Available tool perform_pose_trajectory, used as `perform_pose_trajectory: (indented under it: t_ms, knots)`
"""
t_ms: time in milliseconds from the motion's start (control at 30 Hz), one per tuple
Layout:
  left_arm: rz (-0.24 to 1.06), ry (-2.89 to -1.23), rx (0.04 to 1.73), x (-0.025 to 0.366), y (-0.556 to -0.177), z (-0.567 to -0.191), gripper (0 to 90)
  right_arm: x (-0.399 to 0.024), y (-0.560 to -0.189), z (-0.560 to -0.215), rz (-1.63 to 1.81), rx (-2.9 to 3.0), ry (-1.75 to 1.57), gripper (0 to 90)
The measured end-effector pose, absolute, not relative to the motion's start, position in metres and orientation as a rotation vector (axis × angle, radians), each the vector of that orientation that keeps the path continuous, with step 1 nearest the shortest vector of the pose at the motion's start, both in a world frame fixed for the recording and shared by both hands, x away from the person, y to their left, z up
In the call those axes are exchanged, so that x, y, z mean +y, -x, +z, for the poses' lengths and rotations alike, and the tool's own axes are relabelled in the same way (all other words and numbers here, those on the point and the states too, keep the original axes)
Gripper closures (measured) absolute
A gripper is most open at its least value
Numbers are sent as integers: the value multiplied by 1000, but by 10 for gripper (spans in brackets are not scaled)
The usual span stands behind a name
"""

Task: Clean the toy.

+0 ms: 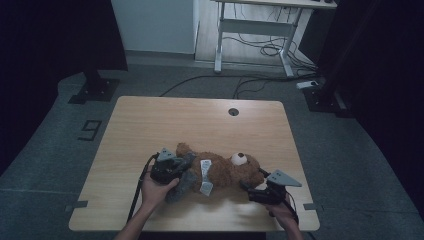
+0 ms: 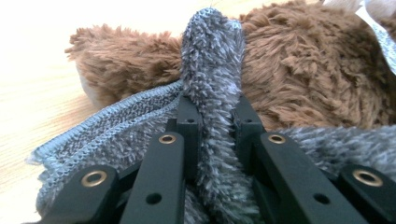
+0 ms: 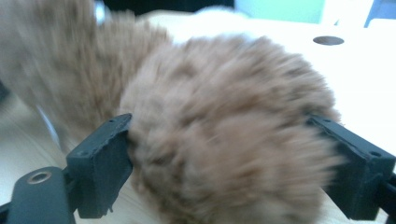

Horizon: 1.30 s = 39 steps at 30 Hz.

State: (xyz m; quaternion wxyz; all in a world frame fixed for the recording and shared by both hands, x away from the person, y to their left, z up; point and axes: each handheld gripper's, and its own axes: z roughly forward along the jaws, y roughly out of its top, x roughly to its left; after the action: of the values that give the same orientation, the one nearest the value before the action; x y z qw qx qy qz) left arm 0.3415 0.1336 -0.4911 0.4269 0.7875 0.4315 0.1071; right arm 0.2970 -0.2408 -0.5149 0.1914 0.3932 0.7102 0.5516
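Note:
A brown teddy bear (image 1: 227, 172) lies on its back on the wooden table (image 1: 175, 120), head to the right. A grey fluffy cloth (image 1: 181, 184) lies against its left end. My left gripper (image 1: 182, 169) is shut on a raised fold of that grey cloth (image 2: 212, 60); the left gripper (image 2: 212, 112) pinches it tight, with the bear's brown fur (image 2: 303, 70) just behind. My right gripper (image 1: 247, 185) is at the bear's head. In the blurred right gripper view a round brown furry part (image 3: 224, 93) sits between the wide-set jaws of the right gripper (image 3: 224, 140), which is open.
White tags (image 1: 205, 176) lie on the bear's belly. A round cable hole (image 1: 233, 111) is at the table's far edge. Beyond the table stand a white desk frame (image 1: 250, 27), floor cables (image 1: 260, 50) and black stand bases (image 1: 95, 90).

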Motion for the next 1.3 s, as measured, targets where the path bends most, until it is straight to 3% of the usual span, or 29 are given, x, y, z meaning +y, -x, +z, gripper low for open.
perform_pose_trajectory:
  t_ms: [167, 267, 433, 533, 800, 1100, 1300]
  knots:
    - [246, -1962, 1078, 136, -339, -494, 773, -244, -307, -495, 1564, 1953, -1194, 76]
    - [231, -1950, 1084, 137, -336, -496, 773, -237, -329, -491, 1515, 2034, -1254, 0]
    - [142, -1939, 1061, 137, -330, -498, 773, -220, -350, -502, 1328, 2211, -1344, 0]
    - [157, -1955, 1049, 133, -323, -500, 773, -217, -345, -514, 1307, 2223, -1360, 0]
    - [234, -1946, 1065, 123, -324, -503, 773, -203, -326, -523, 1219, 2093, -1281, 139]
    - [245, -1908, 1135, 114, -373, -499, 772, -203, -359, -534, 1277, 1901, -1342, 147]
    - [286, -1885, 1027, 105, -375, -466, 776, -210, -358, -538, 1362, 1893, -1313, 144]
